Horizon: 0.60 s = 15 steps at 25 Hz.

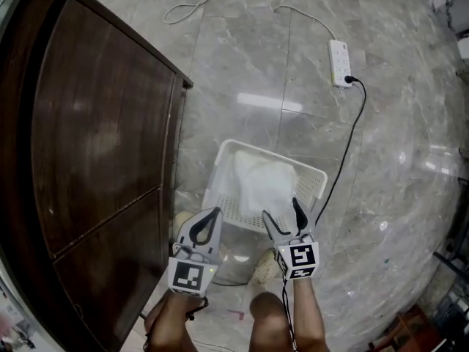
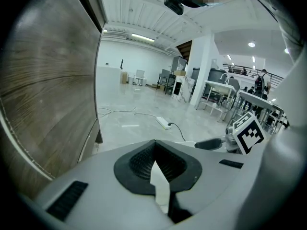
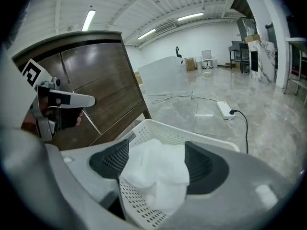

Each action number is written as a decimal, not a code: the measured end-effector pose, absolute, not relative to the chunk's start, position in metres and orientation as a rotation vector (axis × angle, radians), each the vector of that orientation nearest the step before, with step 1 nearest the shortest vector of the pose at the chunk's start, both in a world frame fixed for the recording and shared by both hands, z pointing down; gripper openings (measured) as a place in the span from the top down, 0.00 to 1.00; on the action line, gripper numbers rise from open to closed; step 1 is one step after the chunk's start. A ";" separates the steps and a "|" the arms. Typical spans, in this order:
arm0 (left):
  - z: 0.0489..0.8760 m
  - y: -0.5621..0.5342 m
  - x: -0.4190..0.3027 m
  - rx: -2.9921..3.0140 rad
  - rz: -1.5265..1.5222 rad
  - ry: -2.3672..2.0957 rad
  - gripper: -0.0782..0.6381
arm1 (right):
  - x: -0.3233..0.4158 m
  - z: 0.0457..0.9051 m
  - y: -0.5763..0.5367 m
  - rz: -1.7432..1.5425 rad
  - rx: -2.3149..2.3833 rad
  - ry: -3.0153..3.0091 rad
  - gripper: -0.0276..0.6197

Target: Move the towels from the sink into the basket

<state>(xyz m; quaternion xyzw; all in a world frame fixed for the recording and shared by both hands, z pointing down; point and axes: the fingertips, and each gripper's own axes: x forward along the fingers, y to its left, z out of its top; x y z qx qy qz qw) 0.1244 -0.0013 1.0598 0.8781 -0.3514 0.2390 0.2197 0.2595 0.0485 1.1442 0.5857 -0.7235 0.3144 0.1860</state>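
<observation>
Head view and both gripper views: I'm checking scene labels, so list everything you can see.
basket: one, white, perforated, on the floor beside the cabinet
towel: one, white, in the basket
cabinet: one, dark brown wood, left of the basket
power strip: one, white, on the floor beyond the basket
black cable: one, black, plugged into the power strip, running past the basket
white cable: one, white, looped on the floor beyond the power strip
floor: one, grey, glossy
left gripper: one, grey, jaws together, at the basket's near rim
right gripper: one, grey, jaws apart above the towel
</observation>
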 end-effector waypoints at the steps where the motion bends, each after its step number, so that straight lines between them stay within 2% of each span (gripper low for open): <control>1: 1.058 -0.002 0.126 2.421 0.663 -0.974 0.87 | 0.260 1.143 0.049 0.878 1.646 -2.035 0.40; 8: 1.028 -0.011 0.128 2.441 0.636 -0.986 0.87 | 0.255 1.113 0.044 0.840 1.610 -2.061 0.40; 13: 0.976 -0.020 0.133 2.479 0.608 -0.994 0.87 | 0.254 1.057 0.035 0.791 1.606 -2.103 0.40; 15: 0.953 -0.023 0.136 2.495 0.603 -0.997 0.87 | 0.256 1.030 0.031 0.767 1.611 -2.116 0.43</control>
